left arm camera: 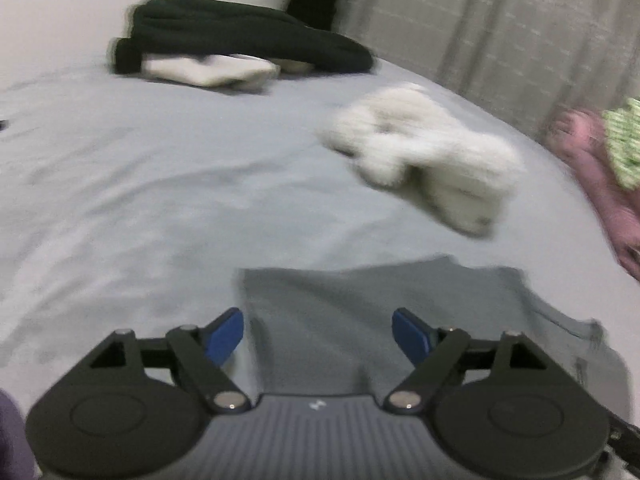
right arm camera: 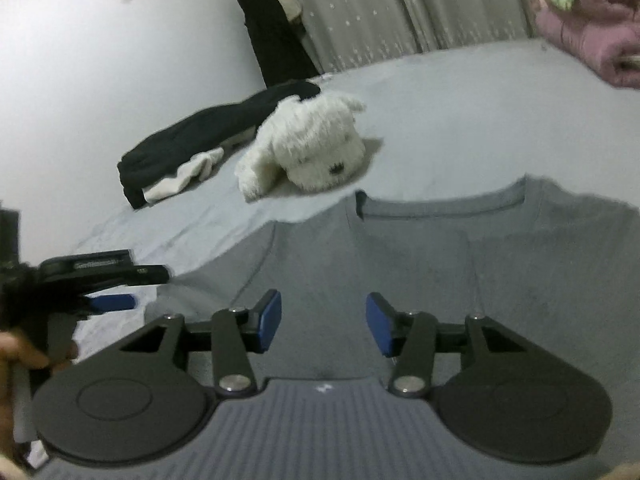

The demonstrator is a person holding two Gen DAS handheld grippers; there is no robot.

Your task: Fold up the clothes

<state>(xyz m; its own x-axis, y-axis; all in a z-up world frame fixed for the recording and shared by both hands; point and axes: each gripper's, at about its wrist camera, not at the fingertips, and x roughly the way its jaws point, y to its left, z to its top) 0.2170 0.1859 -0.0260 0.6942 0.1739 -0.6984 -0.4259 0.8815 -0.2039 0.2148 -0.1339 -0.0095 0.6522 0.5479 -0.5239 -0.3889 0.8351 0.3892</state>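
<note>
A grey T-shirt (right arm camera: 460, 264) lies spread flat on the pale bed sheet (right arm camera: 460, 92), its collar toward the far side. My right gripper (right arm camera: 323, 324) hovers open over the shirt's chest with nothing between its blue pads. In the left wrist view a sleeve and side of the same grey T-shirt (left arm camera: 360, 312) lies under my left gripper (left arm camera: 318, 334), which is open and empty. My left gripper (right arm camera: 116, 302) also shows at the left edge of the right wrist view, held by a hand, over the shirt's left sleeve edge.
A white plush dog (right arm camera: 316, 148) lies just beyond the collar. A pile of black and white clothes (right arm camera: 192, 148) sits farther left. Pink and green fabric (right arm camera: 592, 20) is heaped at the far right. A grey curtain (right arm camera: 400, 8) hangs behind the bed.
</note>
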